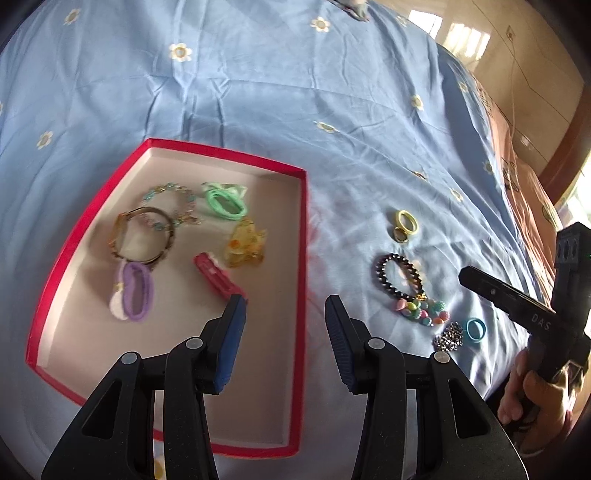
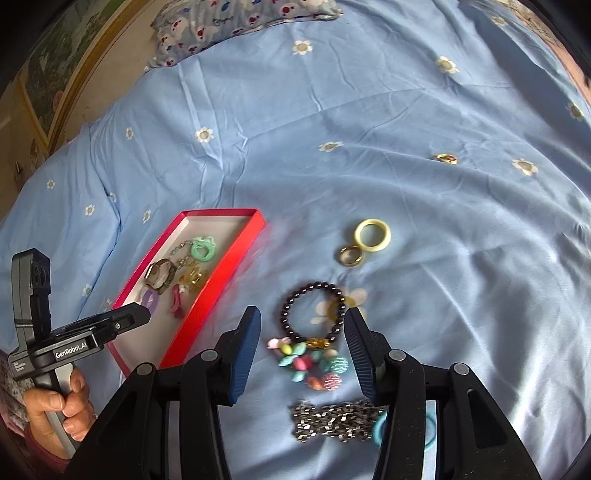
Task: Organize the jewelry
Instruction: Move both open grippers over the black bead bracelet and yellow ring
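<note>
A red box (image 1: 305, 229) (image 2: 221, 280) lies on the blue bedsheet and holds several pieces: a watch (image 1: 142, 236), a green hair tie (image 1: 223, 201), a purple hair tie (image 1: 135, 291), a pink clip (image 1: 216, 277) and an amber claw clip (image 1: 245, 242). My left gripper (image 1: 284, 325) is open and empty above the box's right wall. On the sheet lie a dark bead bracelet (image 2: 314, 314), a colourful bead cluster (image 2: 310, 363), a yellow ring (image 2: 372, 235), a gold ring (image 2: 351, 255), a sparkly bow (image 2: 332, 421) and a blue ring (image 1: 475, 329). My right gripper (image 2: 301, 349) is open and empty above the bead cluster.
A small gold ring (image 2: 447, 158) lies apart, far right on the sheet. A patterned pillow (image 2: 240, 18) is at the far edge of the bed. A wooden floor (image 1: 517, 55) shows beyond the bed's right side.
</note>
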The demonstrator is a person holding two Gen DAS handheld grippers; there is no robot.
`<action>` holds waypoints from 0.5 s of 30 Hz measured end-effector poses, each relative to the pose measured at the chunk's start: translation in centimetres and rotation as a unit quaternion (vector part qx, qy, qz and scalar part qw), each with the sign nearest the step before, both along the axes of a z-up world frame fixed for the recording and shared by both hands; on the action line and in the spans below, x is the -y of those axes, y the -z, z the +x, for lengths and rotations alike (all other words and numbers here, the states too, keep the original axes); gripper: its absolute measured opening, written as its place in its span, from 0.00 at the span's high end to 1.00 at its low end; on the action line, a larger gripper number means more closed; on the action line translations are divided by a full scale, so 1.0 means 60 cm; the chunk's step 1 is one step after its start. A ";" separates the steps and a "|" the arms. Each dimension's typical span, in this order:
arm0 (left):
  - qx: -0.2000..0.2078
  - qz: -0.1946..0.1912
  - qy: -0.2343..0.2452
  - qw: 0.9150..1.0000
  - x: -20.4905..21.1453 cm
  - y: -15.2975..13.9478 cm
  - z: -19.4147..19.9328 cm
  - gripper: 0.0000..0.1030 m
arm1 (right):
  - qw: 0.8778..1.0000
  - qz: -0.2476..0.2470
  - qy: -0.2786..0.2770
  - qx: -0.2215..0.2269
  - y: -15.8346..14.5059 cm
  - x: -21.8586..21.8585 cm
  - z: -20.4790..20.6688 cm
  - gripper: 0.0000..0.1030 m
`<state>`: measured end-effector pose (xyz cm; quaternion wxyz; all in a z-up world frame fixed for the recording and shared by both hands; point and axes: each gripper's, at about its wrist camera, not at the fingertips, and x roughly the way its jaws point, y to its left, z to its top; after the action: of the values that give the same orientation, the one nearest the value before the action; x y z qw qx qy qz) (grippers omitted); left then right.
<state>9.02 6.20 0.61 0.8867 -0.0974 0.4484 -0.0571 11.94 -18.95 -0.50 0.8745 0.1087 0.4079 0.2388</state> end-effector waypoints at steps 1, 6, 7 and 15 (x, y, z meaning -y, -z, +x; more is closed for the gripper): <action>0.000 0.003 0.008 1.000 0.009 -0.001 0.005 0.58 | 1.000 0.000 0.002 -0.001 0.002 0.006 0.002 0.53; -0.004 0.015 0.043 0.999 0.055 -0.001 0.029 0.58 | 1.000 0.001 0.014 -0.007 0.011 0.029 0.016 0.53; -0.005 0.017 0.049 0.999 0.064 0.001 0.034 0.58 | 1.000 0.000 0.016 -0.009 0.012 0.033 0.021 0.53; -0.022 0.036 0.093 0.995 0.122 0.016 0.078 0.58 | 1.000 -0.010 0.014 -0.021 0.019 0.040 0.064 0.53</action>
<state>13.71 -1.09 -0.33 0.8701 -0.0245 0.4771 -0.1212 15.77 -21.33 -1.66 0.8702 0.1103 0.4267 0.2203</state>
